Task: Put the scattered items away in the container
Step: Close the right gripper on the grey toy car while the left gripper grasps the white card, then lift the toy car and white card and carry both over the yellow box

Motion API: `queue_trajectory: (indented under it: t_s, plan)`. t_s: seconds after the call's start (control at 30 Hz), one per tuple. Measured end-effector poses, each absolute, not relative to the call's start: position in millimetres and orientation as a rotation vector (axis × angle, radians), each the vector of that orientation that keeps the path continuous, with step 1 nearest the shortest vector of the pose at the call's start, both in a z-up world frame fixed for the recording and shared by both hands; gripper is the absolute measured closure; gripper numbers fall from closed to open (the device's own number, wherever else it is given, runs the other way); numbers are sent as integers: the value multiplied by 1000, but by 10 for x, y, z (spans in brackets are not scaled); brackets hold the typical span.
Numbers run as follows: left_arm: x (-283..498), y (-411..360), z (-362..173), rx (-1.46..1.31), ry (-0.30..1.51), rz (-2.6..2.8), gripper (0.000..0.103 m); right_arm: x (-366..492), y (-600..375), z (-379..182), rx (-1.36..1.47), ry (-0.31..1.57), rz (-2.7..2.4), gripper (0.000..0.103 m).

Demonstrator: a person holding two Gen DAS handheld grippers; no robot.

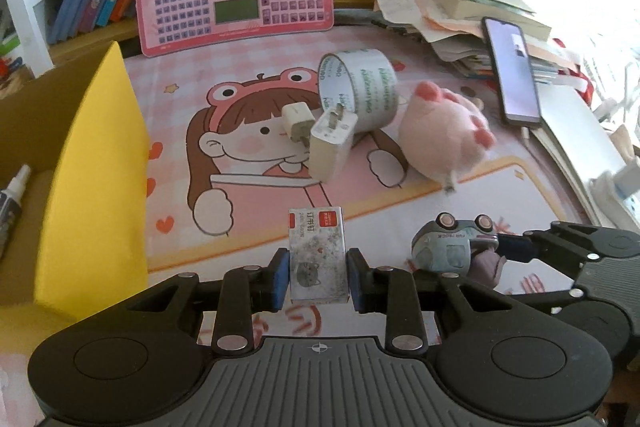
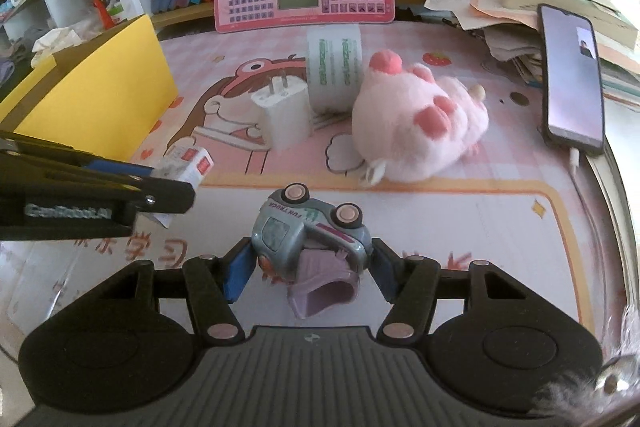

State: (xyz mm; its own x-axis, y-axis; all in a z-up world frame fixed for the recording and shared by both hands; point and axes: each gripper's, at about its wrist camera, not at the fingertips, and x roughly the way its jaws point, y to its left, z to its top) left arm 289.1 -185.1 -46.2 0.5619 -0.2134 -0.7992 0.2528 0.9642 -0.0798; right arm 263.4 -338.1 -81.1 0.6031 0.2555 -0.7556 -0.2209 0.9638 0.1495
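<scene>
Over at the left edge sits the yellow cardboard box (image 1: 92,163), flap up, and inside it 1 small spray bottle (image 1: 12,203) lies against the tan floor; the rest of its interior is out of frame. The left gripper (image 1: 318,277) has its 2 blue pads pressed onto the sides of a staple box (image 1: 317,255), a small white carton with red labels, its long axis running straight away from the camera and its red-labelled end pointing toward the far side of the pink cartoon desk mat (image 1: 248,195). The right gripper (image 2: 310,267) is clamped on a grey toy truck (image 2: 308,231), which is flipped over, 2 pink wheels facing up, lilac bucket hanging toward the camera, its length lying across the jaws. Waiting on the mat: a white charger (image 2: 282,115) standing with 2 prongs up, a roll of tape (image 2: 334,67) on its edge just behind it, and a pink plush toy (image 2: 420,119) touching the tape's right side. A phone (image 2: 572,79) leans on stacked papers at right, well apart from the box.
</scene>
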Motion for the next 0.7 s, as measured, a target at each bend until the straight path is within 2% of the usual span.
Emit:
queue_trajectory:
  t_s: [0.7]
  plan:
    - [2064,-1351,-333,-47,921,-334,74,2042,-3108,-595,-10,920,288,44]
